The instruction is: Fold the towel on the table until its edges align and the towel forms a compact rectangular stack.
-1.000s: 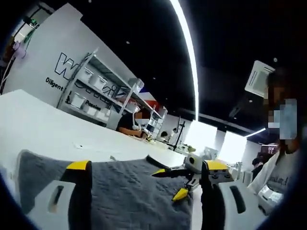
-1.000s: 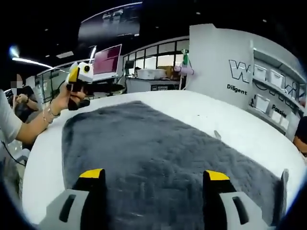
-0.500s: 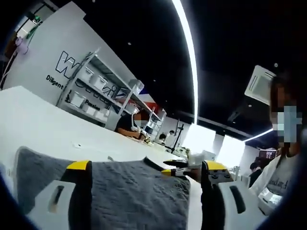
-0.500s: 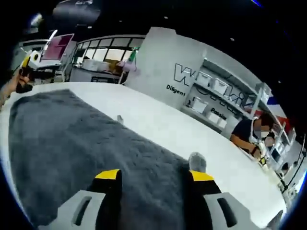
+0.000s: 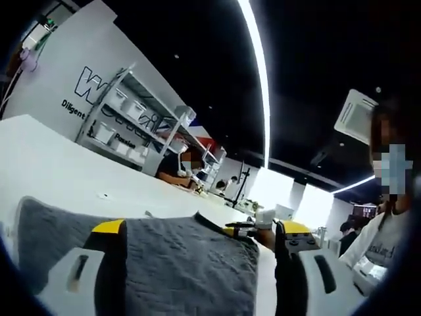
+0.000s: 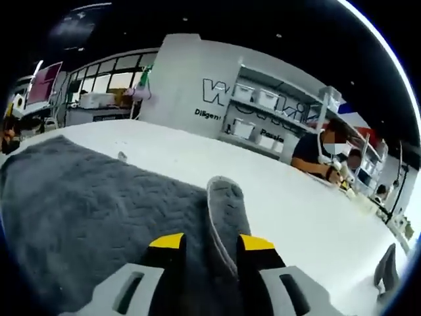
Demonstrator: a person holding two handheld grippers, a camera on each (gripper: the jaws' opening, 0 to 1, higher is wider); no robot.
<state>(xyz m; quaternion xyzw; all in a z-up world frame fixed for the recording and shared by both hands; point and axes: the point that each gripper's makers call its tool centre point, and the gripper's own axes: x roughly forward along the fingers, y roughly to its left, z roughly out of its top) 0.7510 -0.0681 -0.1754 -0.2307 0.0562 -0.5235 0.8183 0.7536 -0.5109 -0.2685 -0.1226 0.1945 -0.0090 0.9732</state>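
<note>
So the right claw (image 6: 210, 245) sits at the bottom middle of the right gripper view, jaws pulled in close and pinching a raised corner of the grey towel (image 6: 99, 197). That corner pokes up as a little rounded flap between the yellow tips. The pinch looks shallow to me, more edge than cloth, so my worry is it slips out as soon as the corner gets lifted and dragged across. If it drops halfway, the fold lands crooked and the edges won't line up.

The left claw (image 5: 197, 232) is at the bottom of the left gripper view, jaws spread wide with the towel (image 5: 177, 270) lying flat between them, nothing gripped. With that end left loose, I'd guess the whole towel could just slide on the smooth white surface (image 5: 59, 164) instead of folding over itself.

Further out, at the right of the left gripper view, the other claw shows small at the towel's far corner, which matches the pinch.

The cloth looks thick and plush, so it may bunch into a ridge rather than crease cleanly.

Way back there are shelves (image 6: 276, 112) with bins and a seated person (image 6: 319, 158); no trouble from there.
</note>
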